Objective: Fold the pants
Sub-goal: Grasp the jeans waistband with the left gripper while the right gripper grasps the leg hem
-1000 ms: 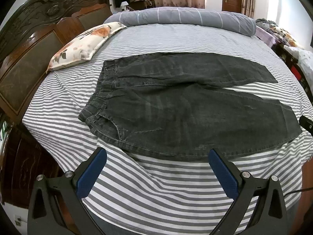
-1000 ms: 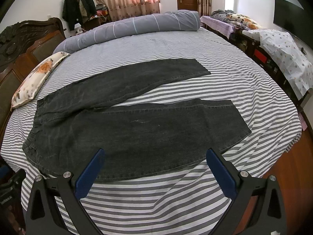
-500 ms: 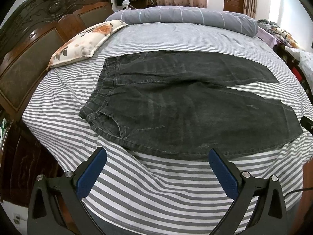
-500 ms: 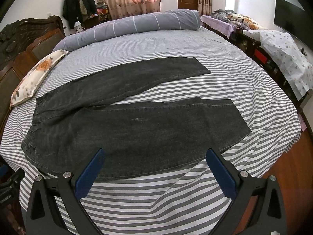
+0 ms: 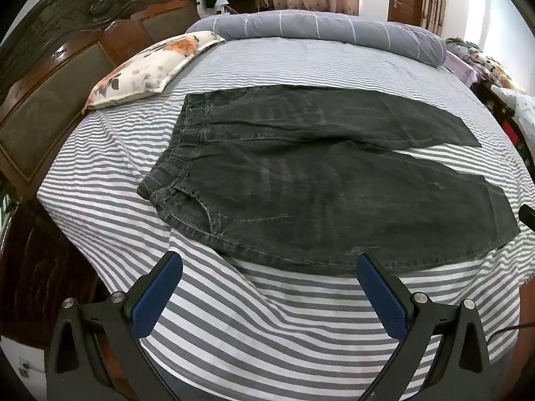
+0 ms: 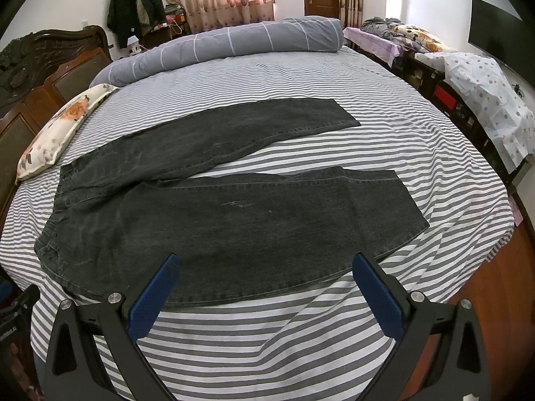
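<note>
Both grippers wide, poised at the near edge of the flat pants.

I hold the left gripper (image 5: 267,264) by the waistband end and the right gripper (image 6: 265,264) over the near leg, both with fingers spread wide and holding nothing, so each can take an edge. The dark denim pants (image 5: 301,180) lie unfolded on the striped bed (image 5: 267,320), legs splayed apart, so I judge folding has not begun.
</note>
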`<state>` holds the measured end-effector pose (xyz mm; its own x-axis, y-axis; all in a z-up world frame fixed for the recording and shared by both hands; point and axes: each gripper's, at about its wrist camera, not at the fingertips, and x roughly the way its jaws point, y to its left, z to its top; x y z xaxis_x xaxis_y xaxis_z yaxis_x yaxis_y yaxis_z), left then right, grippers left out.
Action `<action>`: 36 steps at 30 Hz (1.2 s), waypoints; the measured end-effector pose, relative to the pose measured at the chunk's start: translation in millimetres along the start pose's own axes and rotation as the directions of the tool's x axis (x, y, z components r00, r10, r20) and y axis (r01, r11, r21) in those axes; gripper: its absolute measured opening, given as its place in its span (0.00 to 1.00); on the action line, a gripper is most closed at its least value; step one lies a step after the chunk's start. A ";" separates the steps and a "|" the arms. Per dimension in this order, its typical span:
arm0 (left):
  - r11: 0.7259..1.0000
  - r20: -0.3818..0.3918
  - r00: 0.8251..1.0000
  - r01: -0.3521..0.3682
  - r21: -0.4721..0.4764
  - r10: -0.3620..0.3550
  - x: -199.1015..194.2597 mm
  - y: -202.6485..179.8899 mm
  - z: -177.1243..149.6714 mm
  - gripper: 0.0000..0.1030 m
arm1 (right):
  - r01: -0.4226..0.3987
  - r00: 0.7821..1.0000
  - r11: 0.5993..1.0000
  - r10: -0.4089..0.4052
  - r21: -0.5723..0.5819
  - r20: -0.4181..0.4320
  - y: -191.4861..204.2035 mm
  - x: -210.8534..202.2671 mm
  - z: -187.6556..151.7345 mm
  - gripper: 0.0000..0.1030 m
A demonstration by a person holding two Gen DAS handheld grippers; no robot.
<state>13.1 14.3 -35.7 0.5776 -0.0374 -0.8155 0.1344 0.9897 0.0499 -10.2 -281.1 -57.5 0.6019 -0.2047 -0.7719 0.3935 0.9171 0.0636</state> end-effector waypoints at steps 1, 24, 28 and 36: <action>1.000 0.000 1.000 0.000 -0.002 0.000 1.2 1.1 0.0 1.00 | 0.000 1.000 1.000 0.000 -0.003 0.008 0.4 -0.4 -0.1 0.99; 0.993 0.101 0.995 0.034 -0.111 -0.023 81.6 121.6 90.3 0.66 | -0.107 0.992 0.992 0.111 -0.064 0.063 34.1 26.4 25.0 0.99; 0.982 0.138 0.982 0.149 -0.115 -0.132 109.6 147.3 120.0 0.54 | -0.075 0.996 0.992 0.079 -0.100 0.039 51.1 47.8 39.3 0.99; 0.942 0.082 0.967 0.255 -0.217 -0.242 185.6 194.9 161.5 0.34 | -0.065 0.997 0.988 0.060 -0.141 -0.038 83.1 91.1 52.3 0.99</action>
<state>276.6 178.0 -84.3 0.5917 -0.2872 -0.7533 0.0991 0.9532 -0.2856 113.7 -241.4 -89.5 0.5978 -0.1361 -0.7900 0.2514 0.9676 0.0236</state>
